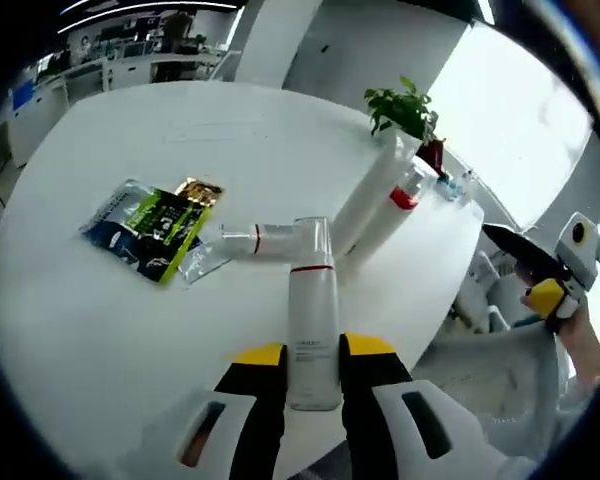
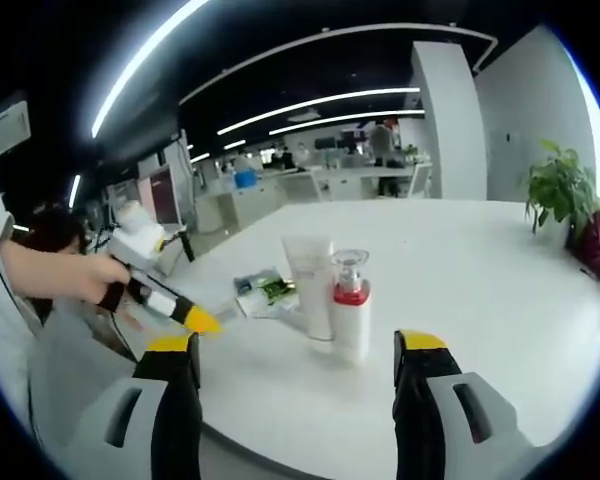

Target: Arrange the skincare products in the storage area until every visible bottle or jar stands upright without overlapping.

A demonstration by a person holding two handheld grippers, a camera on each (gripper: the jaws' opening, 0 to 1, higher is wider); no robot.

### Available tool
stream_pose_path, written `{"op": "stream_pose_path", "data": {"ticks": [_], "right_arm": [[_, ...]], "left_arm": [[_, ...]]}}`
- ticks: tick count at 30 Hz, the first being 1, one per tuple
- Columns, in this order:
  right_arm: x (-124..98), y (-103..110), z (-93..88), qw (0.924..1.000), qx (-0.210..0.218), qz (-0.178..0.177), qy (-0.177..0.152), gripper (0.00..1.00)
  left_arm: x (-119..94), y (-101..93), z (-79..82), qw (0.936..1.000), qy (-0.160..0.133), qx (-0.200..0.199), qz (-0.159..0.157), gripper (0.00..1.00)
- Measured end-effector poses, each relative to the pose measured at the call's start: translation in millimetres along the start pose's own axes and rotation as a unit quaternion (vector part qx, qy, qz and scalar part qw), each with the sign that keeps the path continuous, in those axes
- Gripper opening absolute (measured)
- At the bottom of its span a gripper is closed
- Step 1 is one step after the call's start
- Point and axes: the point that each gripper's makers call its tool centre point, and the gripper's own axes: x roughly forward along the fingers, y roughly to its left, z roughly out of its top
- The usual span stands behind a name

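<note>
**Left gripper has a bottle between its jaws; others lie flat**

The white bottle with the red band (image 1: 313,335) sits at the near edge of the round white table (image 1: 100,340), between the yellow-tipped jaws of the left gripper (image 1: 313,352). The jaws stand close against its sides and appear to clasp it, though firm contact cannot be confirmed. In the left gripper view it seems to lie pointing away; whether it is flat or already upright is hard to judge through the fisheye.

Just beyond its far end lies a small clear-capped bottle (image 1: 265,240), on its side, touching or nearly touching it. To the right, two long white tubes (image 1: 375,200) lie side by side, running toward the potted plant (image 1: 405,108). To the left rest some foil sachets (image 1: 155,228).

In the right gripper view, a pump bottle with a red collar (image 2: 351,305) stands upright beside a white tube (image 2: 312,280). The right gripper (image 2: 298,350) has its jaws spread wide with nothing between them.

To do this step well, the left gripper should likely grip low on the body, tip the bottle onto its base, and set it in bare space clear of the clear-capped bottle, loosening only once it stands steady.
</note>
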Motion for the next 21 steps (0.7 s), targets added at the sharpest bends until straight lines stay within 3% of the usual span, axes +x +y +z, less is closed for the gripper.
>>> {"op": "stream_pose_path", "data": {"ticks": [10,17,21], "right_arm": [[1,1,-0.7,1.0,0.007,0.005,0.0,0.78],[3,12,-0.3,0.9988,0.025,0.043,0.0,0.79],[0,26,10.2,0.9919,0.084,0.093,-0.022,0.8]], "left_arm": [[-27,-21.6,18.8,0.9962,-0.063,-0.016,-0.058,0.21],[-48,-44.5,32.9,0.9859,-0.112,-0.016,-0.123,0.21],[-61,-60.7,38.0,0.9781,-0.132,-0.004,-0.161,0.21]]}}
